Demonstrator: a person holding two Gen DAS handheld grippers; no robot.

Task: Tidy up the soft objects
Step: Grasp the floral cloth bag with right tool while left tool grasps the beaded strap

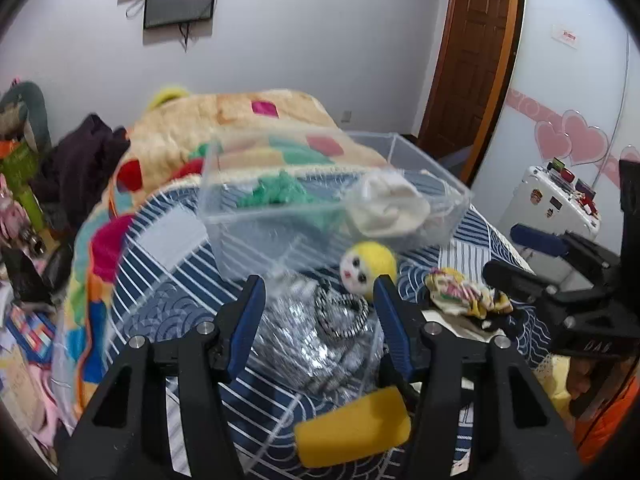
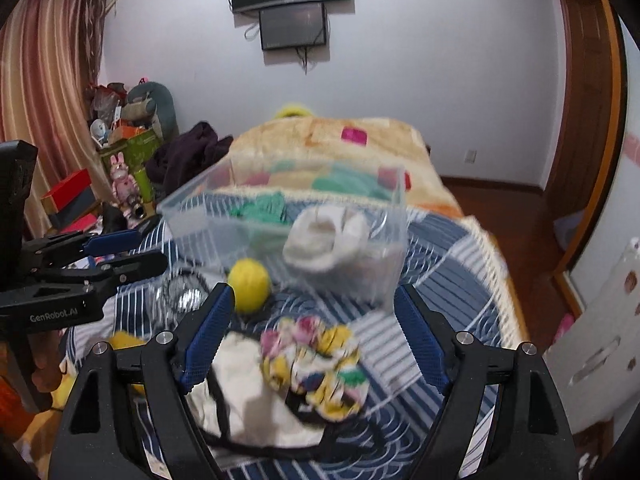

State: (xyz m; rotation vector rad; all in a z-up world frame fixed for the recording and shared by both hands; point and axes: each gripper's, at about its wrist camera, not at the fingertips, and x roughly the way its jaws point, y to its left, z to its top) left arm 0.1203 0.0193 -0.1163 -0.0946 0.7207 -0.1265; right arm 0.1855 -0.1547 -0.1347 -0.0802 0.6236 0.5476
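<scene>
A clear plastic bin [image 1: 256,216] stands on the bed and holds a green cloth [image 1: 276,194] and a white sock [image 1: 384,210]. In front of it lie a yellow doll head [image 1: 366,266], a black-and-white striped item in clear wrap [image 1: 332,320], a floral scrunchie [image 1: 460,290] and a yellow sponge [image 1: 354,430]. My left gripper [image 1: 320,292] is open above the wrapped striped item. My right gripper [image 2: 312,300] is open above the floral scrunchie [image 2: 316,364] and a white cloth [image 2: 248,392]. The bin [image 2: 200,208] stands just beyond.
A blue patterned bedspread [image 1: 160,304] covers the near bed, a colourful fleece blanket [image 1: 224,120] the far part. Dark clothing [image 1: 80,156] and toys [image 2: 148,104] crowd the left side. A wooden door [image 1: 472,52] and a white case [image 1: 548,200] are at the right.
</scene>
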